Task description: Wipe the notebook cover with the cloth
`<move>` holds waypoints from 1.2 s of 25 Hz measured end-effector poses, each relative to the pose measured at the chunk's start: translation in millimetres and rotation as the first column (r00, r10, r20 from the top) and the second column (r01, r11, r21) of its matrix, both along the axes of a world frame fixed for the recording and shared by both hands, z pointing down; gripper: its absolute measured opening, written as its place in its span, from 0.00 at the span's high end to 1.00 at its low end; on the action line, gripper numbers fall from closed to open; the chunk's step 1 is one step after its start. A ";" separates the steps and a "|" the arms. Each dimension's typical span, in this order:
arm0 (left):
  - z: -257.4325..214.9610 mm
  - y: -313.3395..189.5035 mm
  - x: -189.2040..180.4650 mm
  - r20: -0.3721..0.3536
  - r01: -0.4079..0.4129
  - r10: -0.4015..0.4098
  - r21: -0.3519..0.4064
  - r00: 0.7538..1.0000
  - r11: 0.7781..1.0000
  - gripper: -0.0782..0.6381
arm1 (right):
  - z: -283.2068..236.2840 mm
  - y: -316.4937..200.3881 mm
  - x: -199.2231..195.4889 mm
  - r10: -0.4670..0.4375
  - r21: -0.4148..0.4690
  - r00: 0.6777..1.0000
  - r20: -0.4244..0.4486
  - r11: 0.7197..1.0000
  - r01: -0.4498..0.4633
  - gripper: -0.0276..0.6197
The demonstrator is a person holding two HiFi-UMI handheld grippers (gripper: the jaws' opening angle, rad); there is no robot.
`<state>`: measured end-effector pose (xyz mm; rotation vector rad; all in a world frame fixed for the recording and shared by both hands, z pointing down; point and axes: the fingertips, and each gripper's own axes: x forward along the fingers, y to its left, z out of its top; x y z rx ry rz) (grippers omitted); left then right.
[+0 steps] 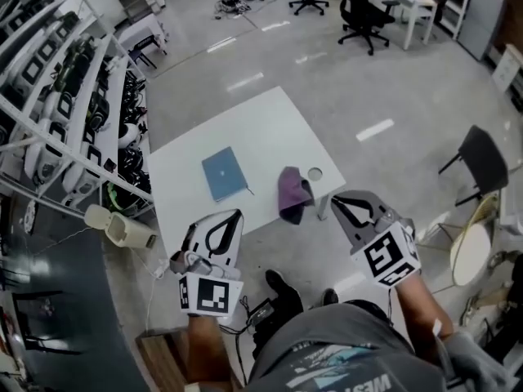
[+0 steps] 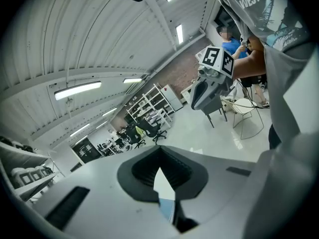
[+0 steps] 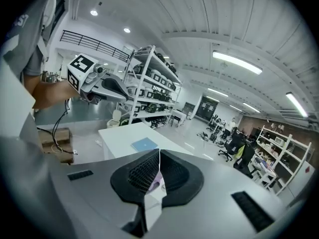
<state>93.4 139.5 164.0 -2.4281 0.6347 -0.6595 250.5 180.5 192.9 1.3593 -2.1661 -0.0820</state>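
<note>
Wiping not started, by my read. Notebook (image 1: 224, 173) lies flat mid-table (image 1: 270, 121). Cloth (image 1: 293, 194) is bunched at the table's near edge, untouched. My left gripper (image 1: 238, 213) and right gripper (image 1: 334, 199) hang off the table's near side, jaws pressed together, empty. Still to do: grab cloth, wipe cover.

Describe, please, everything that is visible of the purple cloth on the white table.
The cloth is dull purple, soft-looking fabric, crumpled into a loose heap with folds, darker at its lower end. It lies by the edge of the white table nearest the person, its lower end reaching that edge and possibly hanging over it. The blue notebook lies apart to its left; a small round thing sits just beside its upper right. Only the table seems to touch it; nothing holds it.
</note>
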 end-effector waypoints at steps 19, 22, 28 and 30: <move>15.1 -163.5 -87.4 -0.064 -0.078 0.075 -0.037 0.995 0.996 0.89 | 24.4 -148.7 -88.0 0.105 -0.106 0.993 -0.058 0.988 -0.111 0.91; 26.3 -172.1 -96.2 -0.053 -0.060 0.057 -0.060 0.997 0.996 0.89 | 39.2 -163.7 -88.1 0.107 -0.120 0.993 -0.040 0.986 -0.111 0.91; 41.3 -186.5 -109.7 -0.015 0.010 -0.012 -0.096 1.000 0.995 0.89 | 73.9 -187.8 -77.8 0.078 -0.185 0.997 -0.025 0.979 -0.081 0.91; 46.2 -193.2 -114.6 -0.004 0.044 -0.045 -0.108 0.999 0.993 0.89 | 90.9 -196.4 -75.0 0.061 -0.219 0.998 -0.018 0.974 -0.063 0.91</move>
